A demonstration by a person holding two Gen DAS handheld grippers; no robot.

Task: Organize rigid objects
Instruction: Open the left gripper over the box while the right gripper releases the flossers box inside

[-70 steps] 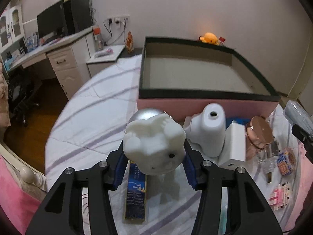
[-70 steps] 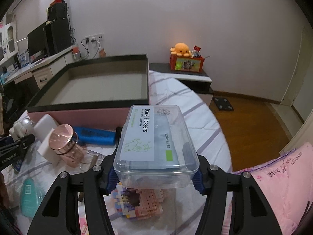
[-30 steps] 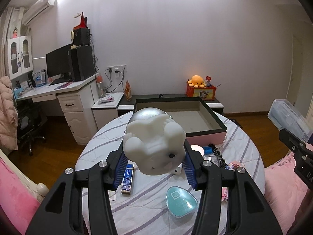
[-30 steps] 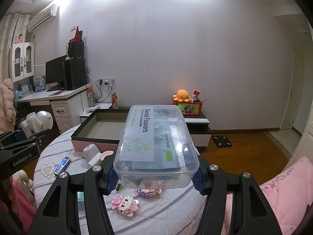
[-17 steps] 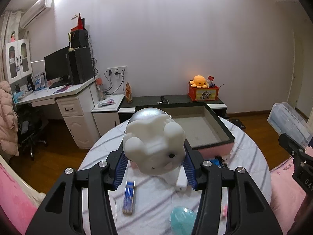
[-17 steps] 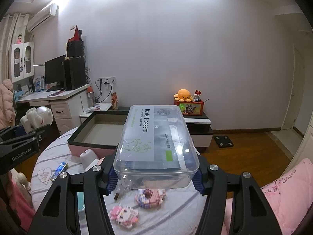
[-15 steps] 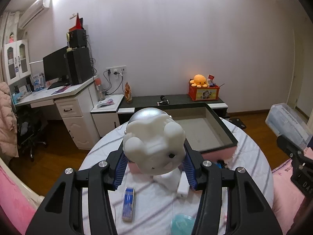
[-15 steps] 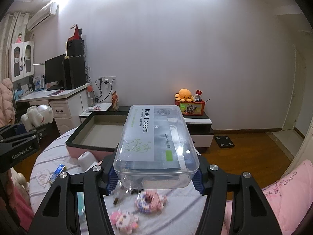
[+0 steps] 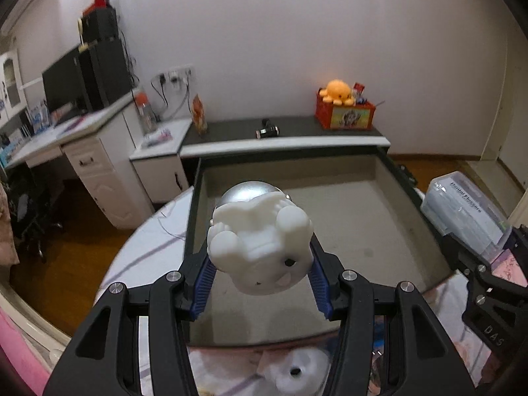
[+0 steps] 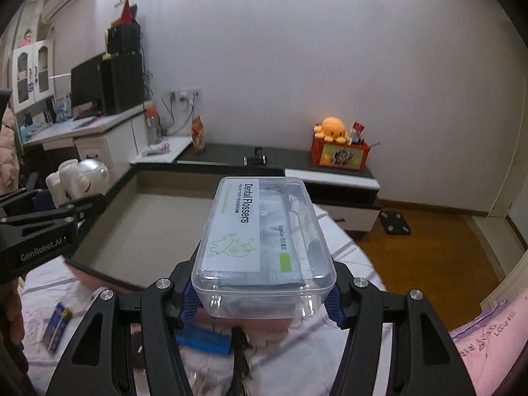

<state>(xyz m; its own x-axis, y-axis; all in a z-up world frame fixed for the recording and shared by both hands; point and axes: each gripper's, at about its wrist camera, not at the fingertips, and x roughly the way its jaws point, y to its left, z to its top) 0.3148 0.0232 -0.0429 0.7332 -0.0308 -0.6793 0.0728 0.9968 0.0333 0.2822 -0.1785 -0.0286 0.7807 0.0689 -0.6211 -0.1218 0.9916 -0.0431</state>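
The clear box (image 10: 265, 247) at frame center reads "Dental Flossers"; the right tongs (image 10: 262, 300) clamp it by its near end, above the near right edge of the tray (image 10: 165, 211). "GenRobot.AI" marks the left tongs (image 9: 260, 279), clamped on a white toy (image 9: 260, 244) at frame center, over the tray's near left part. A blue packet (image 10: 57, 326) lies on the striped cloth (image 10: 346, 247), lower left.

Both tools moved forward, white figurine (image 9: 260, 244) now over tray (image 9: 369, 231), flosser box (image 10: 264, 241) nearing its edge
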